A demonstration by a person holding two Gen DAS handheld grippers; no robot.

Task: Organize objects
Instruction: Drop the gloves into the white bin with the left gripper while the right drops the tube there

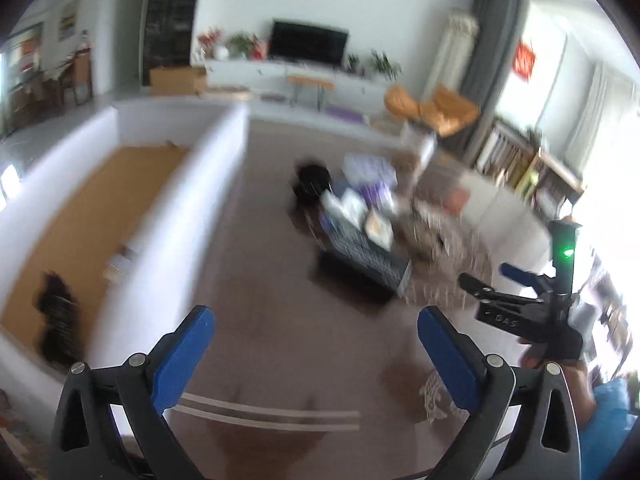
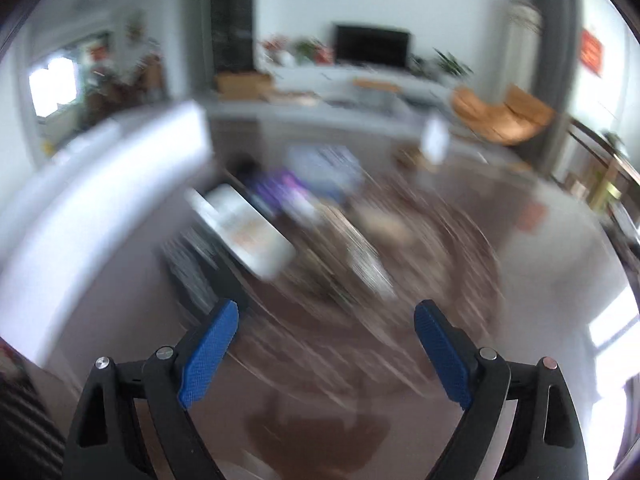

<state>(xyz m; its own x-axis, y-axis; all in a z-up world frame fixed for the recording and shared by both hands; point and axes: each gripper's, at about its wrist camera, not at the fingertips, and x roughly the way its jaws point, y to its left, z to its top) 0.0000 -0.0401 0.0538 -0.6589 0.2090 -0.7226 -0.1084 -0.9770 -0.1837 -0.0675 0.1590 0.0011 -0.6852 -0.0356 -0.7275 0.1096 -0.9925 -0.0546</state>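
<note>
A blurred pile of objects lies on the brown floor: a dark patterned box point(image 1: 366, 258), white and purple packets point(image 1: 368, 184) and a black item point(image 1: 312, 180). My left gripper point(image 1: 316, 340) is open and empty, high above the floor, well short of the pile. My right gripper point(image 2: 326, 336) is open and empty too; it also shows in the left wrist view point(image 1: 496, 280) at the right. In the right wrist view the pile is smeared by motion: a white tray-like item point(image 2: 248, 232) and purple packets point(image 2: 280, 188).
A white low wall point(image 1: 176, 200) bounds an orange mat point(image 1: 88, 216) on the left, with a black item point(image 1: 56, 320) on it. A TV point(image 1: 308, 42) on a white cabinet stands far back. An orange chair point(image 1: 432, 110) and shelves point(image 1: 532, 168) stand at right.
</note>
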